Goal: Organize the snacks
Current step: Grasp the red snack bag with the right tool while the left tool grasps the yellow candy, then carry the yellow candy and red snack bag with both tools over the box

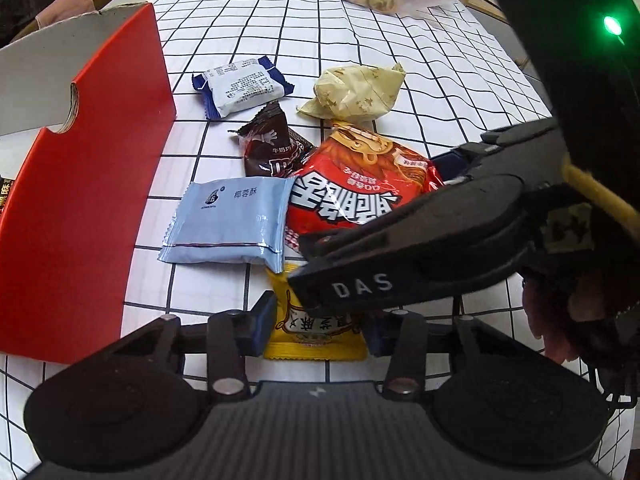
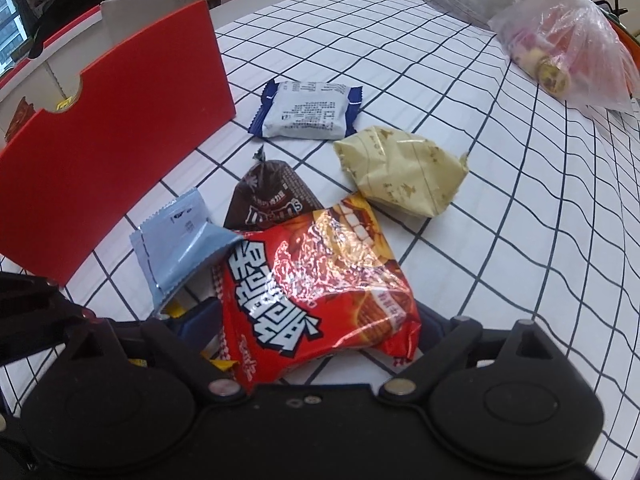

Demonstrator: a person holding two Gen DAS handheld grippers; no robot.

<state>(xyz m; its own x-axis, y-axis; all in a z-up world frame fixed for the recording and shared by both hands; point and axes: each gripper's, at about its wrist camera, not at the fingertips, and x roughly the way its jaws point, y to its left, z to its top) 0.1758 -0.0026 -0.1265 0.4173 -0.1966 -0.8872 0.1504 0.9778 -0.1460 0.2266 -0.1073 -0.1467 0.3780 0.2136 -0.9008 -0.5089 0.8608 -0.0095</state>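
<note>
A white tablecloth (image 1: 360, 40) with a dark grid is seen under scattered snacks. The left gripper (image 1: 318, 320) is narrowed around a small yellow foil packet (image 1: 316, 344); contact cannot be told. The right gripper (image 2: 316, 320) is spread wide around a glossy red crinkled snack bag (image 2: 320, 280), and crosses the left view, hiding part of that bag. A tall red cardboard box (image 1: 80, 208) is left of both jaws; its inside is shown only by the right view. A pale blue pouch (image 1: 232, 220) lies just ahead.

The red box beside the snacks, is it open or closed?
Open. The red box has no lid on top, and its white inside shows snack packets already in it.
</note>
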